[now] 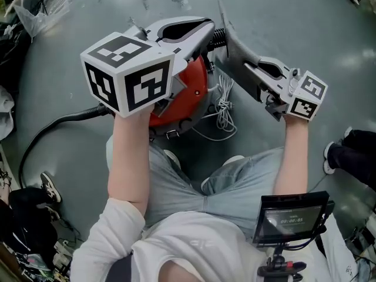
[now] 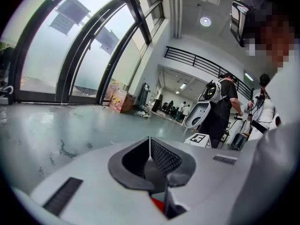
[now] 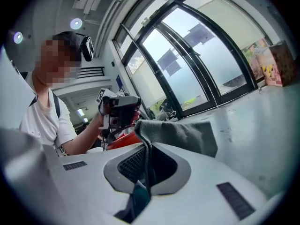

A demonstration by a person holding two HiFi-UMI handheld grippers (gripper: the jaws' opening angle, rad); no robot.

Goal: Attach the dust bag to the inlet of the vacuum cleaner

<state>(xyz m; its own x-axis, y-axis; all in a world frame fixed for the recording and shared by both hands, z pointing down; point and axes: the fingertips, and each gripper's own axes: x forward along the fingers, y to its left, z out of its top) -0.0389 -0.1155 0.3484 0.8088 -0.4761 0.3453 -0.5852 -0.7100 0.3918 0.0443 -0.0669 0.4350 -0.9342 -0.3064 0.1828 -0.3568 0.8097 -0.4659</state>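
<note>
On the grey floor [image 1: 282,16], between the seated person's knees, sits the red vacuum cleaner [image 1: 189,96]. A loose white cord [image 1: 223,113] lies bunched against its right side, and a thick black hose [image 1: 53,125] curves away to the left.

The left gripper [image 1: 207,33] is held over the top of the vacuum cleaner, pointing away from the person. In the left gripper view its jaws [image 2: 150,146] meet along a thin line with nothing between them, and only a sliver of red shows below.

The right gripper [image 1: 251,68] is just to the right of the vacuum cleaner. Its jaws are closed tight on the dust bag [image 1: 238,49], a limp grey cloth that stands up from the grip and reaches toward the far side of the red body. In the right gripper view a fold of the dust bag [image 3: 183,132] runs down between the jaws [image 3: 145,161] and the rest drapes to the right, with the vacuum cleaner [image 3: 119,137] just behind it. Whether the bag touches the vacuum cleaner cannot be told.

A small screen [image 1: 291,219] is mounted at the person's right hip.
</note>
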